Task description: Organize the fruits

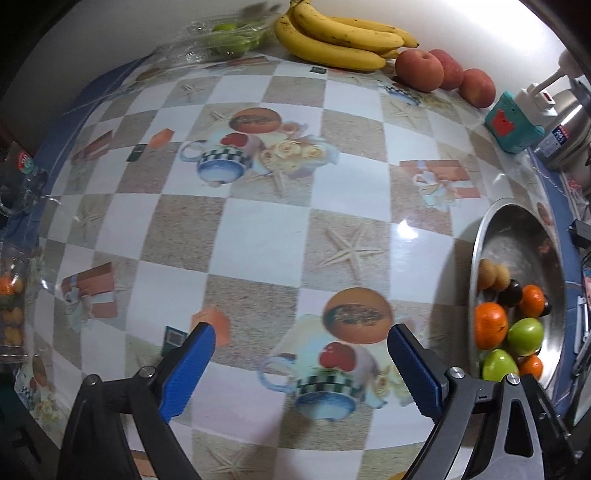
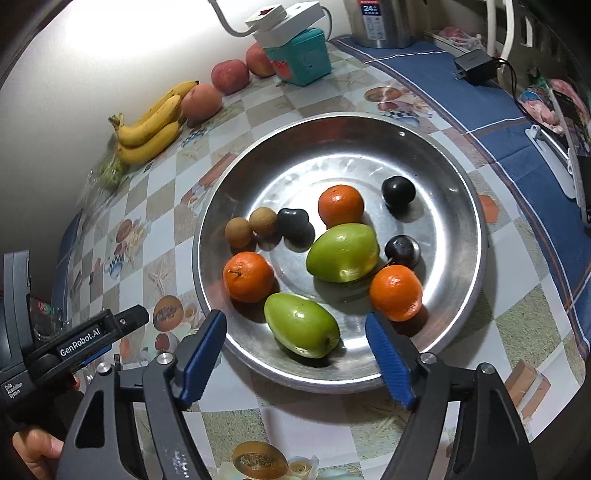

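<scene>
A round steel tray point(image 2: 458, 206) holds mixed fruit: three oranges point(image 2: 248, 277), two green mangoes point(image 2: 343, 253), three dark plums point(image 2: 398, 192) and two small brown fruits point(image 2: 263, 220). My right gripper point(image 2: 295, 332) is open and empty, hovering just above the near green mango point(image 2: 301, 325). My left gripper point(image 1: 300, 341) is open and empty over the patterned tablecloth, left of the tray point(image 1: 517, 229). Bananas point(image 1: 332, 37) and three peaches point(image 1: 419, 70) lie along the far wall. Green fruits sit in a clear plastic box point(image 1: 225, 40).
A teal box point(image 2: 301, 55) with a white power strip point(image 2: 284, 18) on it stands at the back, next to a steel canister point(image 2: 380, 22). A black charger point(image 2: 474, 66) and cables lie on the blue cloth at right. A bag of small fruit point(image 1: 11, 306) sits at far left.
</scene>
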Tool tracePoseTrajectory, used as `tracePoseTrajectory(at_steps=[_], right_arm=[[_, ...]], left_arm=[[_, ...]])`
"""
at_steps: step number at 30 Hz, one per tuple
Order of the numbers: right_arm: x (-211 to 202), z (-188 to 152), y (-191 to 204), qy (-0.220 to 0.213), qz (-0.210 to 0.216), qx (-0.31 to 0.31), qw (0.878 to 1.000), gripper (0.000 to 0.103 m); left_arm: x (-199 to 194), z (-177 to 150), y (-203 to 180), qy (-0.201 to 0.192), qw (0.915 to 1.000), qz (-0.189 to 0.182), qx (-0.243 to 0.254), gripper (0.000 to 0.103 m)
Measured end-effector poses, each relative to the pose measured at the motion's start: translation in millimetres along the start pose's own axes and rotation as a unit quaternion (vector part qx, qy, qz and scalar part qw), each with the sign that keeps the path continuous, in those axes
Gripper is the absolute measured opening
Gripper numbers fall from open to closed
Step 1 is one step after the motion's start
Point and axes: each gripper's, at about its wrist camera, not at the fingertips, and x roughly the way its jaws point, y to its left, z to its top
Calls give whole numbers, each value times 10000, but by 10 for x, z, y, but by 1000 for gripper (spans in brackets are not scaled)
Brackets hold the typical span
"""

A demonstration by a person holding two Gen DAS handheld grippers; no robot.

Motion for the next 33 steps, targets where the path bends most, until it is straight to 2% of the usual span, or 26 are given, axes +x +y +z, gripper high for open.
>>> tracePoseTrajectory(at_steps=[2, 12, 14, 18, 22, 25, 27, 33], right_arm=[[7, -4, 8, -1, -24, -14, 10000, 88], [9, -10, 26, -55, -50, -44, 10000, 92], [3, -9, 25, -67, -48, -40, 10000, 101], [-22, -15, 39, -115, -29, -68, 9999, 101], [-32, -14, 71, -137, -29, -122, 9998, 101], [-44, -16, 106, -172, -71, -201, 9996, 101], [-51, -17, 131, -191, -51, -272, 9994, 101], [-108, -28, 183, -337, -21, -400, 9986, 101]], left_arm=[[-14, -18, 15, -28, 9999, 95, 57, 96], [-220, -201, 81, -305, 9980, 513, 187, 96], [-265, -232, 96, -382, 9973, 599, 188, 96], [-318, -292, 137, -421, 9973, 579, 157, 96], [-372, -327, 135, -536, 9953, 785, 168, 96], [-388, -331, 134, -610, 9956, 690, 162, 97], [-384, -334, 137, -629, 9956, 678, 162, 103], [-338, -337, 178, -603, 9964, 589, 68, 103]])
